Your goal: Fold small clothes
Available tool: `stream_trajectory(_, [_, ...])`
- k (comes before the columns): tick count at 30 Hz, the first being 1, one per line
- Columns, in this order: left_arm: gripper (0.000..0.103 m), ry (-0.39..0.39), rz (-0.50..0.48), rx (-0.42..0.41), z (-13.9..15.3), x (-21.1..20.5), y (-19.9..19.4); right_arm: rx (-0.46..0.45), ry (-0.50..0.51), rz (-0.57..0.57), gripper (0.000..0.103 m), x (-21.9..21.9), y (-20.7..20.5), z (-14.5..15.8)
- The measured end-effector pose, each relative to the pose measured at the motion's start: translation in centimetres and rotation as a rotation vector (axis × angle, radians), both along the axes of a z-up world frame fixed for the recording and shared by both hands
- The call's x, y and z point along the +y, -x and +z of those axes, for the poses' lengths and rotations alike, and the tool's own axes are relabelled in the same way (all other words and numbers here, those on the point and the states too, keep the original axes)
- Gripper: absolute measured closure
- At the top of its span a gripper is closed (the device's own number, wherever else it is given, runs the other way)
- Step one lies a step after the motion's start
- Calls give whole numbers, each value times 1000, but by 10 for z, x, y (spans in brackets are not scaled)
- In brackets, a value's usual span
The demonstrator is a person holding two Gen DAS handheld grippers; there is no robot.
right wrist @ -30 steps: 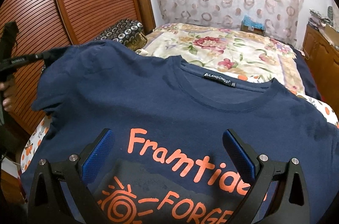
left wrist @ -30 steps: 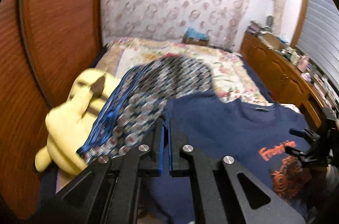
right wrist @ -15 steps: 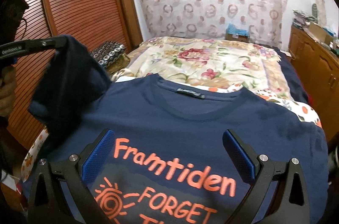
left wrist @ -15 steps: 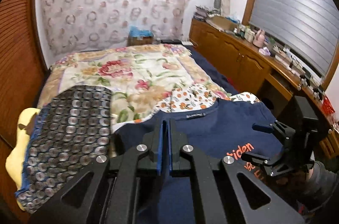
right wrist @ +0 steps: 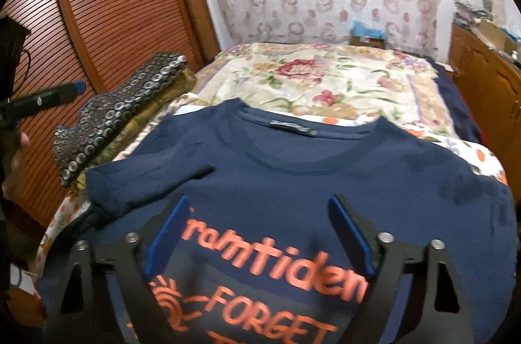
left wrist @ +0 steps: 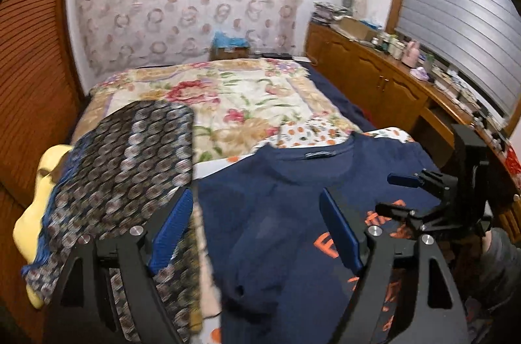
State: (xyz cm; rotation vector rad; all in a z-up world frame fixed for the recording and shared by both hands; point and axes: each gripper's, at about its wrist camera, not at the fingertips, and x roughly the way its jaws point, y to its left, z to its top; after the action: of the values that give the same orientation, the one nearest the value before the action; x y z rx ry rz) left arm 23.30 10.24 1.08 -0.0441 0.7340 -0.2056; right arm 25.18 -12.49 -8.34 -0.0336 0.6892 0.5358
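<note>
Navy T-shirt [right wrist: 293,174] flat on flowered bedspread [left wrist: 247,103], one sleeve folded in — left gripper [left wrist: 257,223] jaws just opened, empty, right gripper [right wrist: 257,233] narrowing, still apart, gripping nothing, patterned cloth [left wrist: 130,155] beside

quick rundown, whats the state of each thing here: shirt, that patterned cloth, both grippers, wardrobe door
navy t-shirt: lying front up on the bed, its sleeve on the left of the right wrist view folded in over the chest
patterned cloth: draped in a heap beside the shirt
left gripper: open, jaws have just been opening, nothing between them
right gripper: open, jaws have just been closing a little, nothing gripped
wardrobe door: shut
</note>
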Motion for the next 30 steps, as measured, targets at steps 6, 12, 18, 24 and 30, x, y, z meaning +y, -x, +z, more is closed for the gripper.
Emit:
stream_trajectory(6, [22,-13,96,-14,-7,33,24,4,-7,116,30,57,12,2])
stream_trajectory(12, [22,0,175,-23,-14,60,46,18,-38,280,37,132,29,-1])
stream_trajectory(18, [22,19,219,-18,-23,74,55,56,-49,425,50,205,51,-16])
stream_trajectory(24, [22,22,214,-10,-32,75,61,117,-27,443,96,242,51,-39])
stream_trajectory(30, [22,36,208,-8,-38,70,65,99,-65,416,99,221,52,-27])
